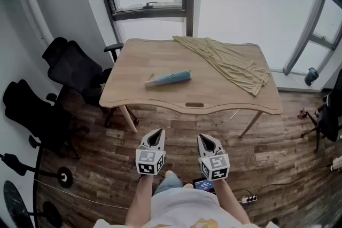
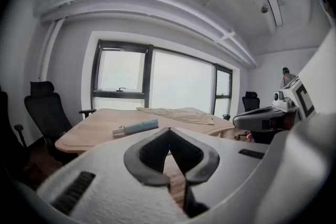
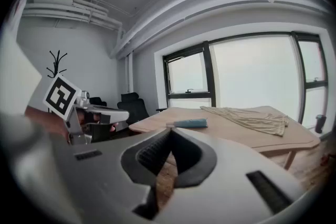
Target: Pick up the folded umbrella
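The folded blue umbrella (image 1: 168, 79) lies on the table (image 1: 214, 96) beside a tan cloth (image 1: 230, 64), well apart from the left hand-held gripper (image 1: 155, 136) and right hand-held gripper (image 1: 207, 141), both over the floor, jaws closed together on nothing.

The head camera is looking steeply down from well above the wooden table (image 1: 139, 61). Each gripper camera is facing the table's near edge from well back, almost level, along its own jaws. All three views are sharing the table, folded umbrella (image 1: 168, 79) and beige cloth (image 1: 230, 61).
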{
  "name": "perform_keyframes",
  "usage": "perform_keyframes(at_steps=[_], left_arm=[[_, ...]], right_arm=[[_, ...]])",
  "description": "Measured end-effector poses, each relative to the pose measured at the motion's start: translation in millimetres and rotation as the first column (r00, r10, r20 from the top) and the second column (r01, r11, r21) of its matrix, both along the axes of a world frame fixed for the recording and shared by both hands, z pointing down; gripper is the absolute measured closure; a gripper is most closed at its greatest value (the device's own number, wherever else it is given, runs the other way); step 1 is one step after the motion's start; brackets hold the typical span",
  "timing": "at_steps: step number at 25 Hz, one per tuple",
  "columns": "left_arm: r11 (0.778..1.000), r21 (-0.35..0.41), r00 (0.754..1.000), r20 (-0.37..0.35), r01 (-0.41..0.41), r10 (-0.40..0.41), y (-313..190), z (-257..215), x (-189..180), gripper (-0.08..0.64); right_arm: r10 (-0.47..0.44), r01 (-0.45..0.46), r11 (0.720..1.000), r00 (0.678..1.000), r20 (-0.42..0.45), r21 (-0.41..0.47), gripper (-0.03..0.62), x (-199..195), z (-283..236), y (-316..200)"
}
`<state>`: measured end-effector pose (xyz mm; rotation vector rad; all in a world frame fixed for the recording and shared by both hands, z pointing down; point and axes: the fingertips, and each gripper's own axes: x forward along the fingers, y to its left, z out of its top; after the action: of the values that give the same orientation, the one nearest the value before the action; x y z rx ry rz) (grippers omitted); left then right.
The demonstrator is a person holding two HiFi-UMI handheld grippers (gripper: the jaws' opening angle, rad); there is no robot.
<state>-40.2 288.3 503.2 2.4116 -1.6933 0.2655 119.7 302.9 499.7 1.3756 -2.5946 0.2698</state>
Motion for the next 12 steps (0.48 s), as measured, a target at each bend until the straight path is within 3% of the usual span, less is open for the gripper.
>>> perform_keyframes(at_steps=[4,6,9,12], left_arm=[[1.0,-0.004,0.999,-0.046,-0.007,0.007,0,-5,-1,0.54],[1.0,-0.009,0.993,-0.119,-0.021,0.02,-1,-8,1,0.54],[0.999,-0.032,0.963,-0.268,-0.024,0.015,-3,-10,2,0.54],[0.998,-0.047,0.962,-0.273,-0.032,0.018,-7,-8,4,0.54]], right_arm=[[0.004,-0.004,1.0,1.0,-0.001,-0.004,0.583,3,1,1],[0.007,-0.007,1.0,1.0,-0.001,-0.008,0.583,5,2,-2],[0.004,-0.004,1.0,1.0,0.002,-0.013,0.583,9,4,-4],[0.009,-0.009,1.0,1.0,0.009,-0.018,0.583,13,7,-9]])
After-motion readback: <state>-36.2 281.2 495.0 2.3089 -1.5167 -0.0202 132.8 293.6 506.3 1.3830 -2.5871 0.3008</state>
